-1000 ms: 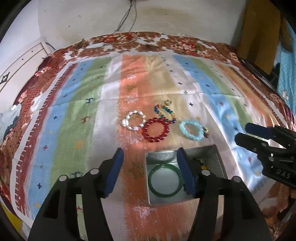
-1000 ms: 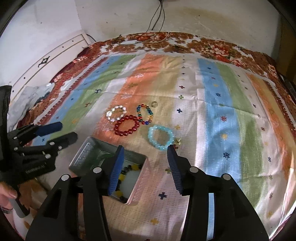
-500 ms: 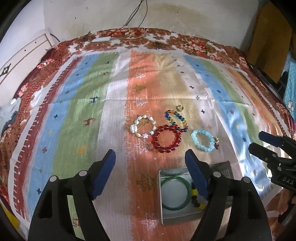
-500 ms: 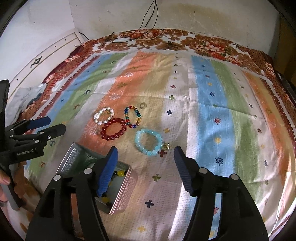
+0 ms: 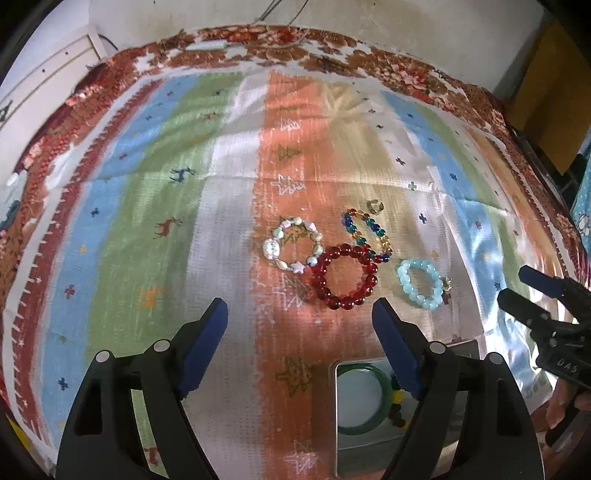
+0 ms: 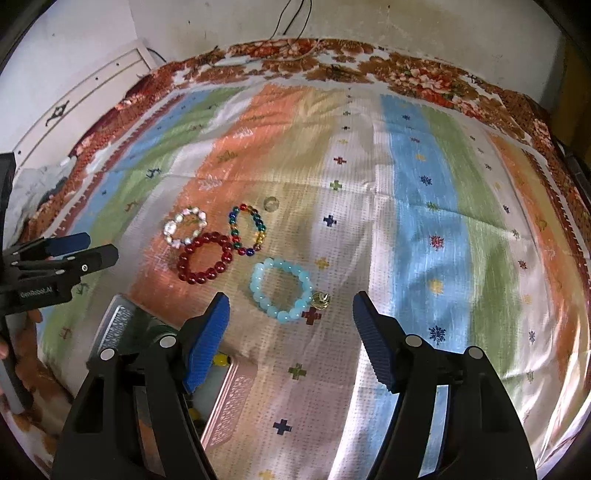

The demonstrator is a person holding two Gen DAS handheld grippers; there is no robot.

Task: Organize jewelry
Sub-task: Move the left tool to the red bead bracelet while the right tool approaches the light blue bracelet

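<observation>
Several bead bracelets lie on the striped cloth: a white one (image 5: 293, 245), a red one (image 5: 345, 282), a multicoloured one (image 5: 369, 232) and a pale blue one with a gold charm (image 5: 421, 282). A small gold ring (image 5: 375, 205) lies beyond them. A metal tin (image 5: 373, 402) holds a green bangle (image 5: 365, 428) and dark beads. My left gripper (image 5: 299, 347) is open and empty, near the tin. My right gripper (image 6: 291, 336) is open and empty, just short of the pale blue bracelet (image 6: 280, 291). The tin (image 6: 122, 328) shows at lower left there.
The striped cloth (image 6: 424, 206) covers a bed up to the white wall (image 6: 369, 18). A white panelled board (image 6: 74, 103) stands at the left. The right gripper shows at the right edge of the left wrist view (image 5: 546, 314).
Both grippers have pulled back and upward from the tin. The tin has slid down in both views, and the bracelets now sit nearer the centre. Both jaws opened wider.
</observation>
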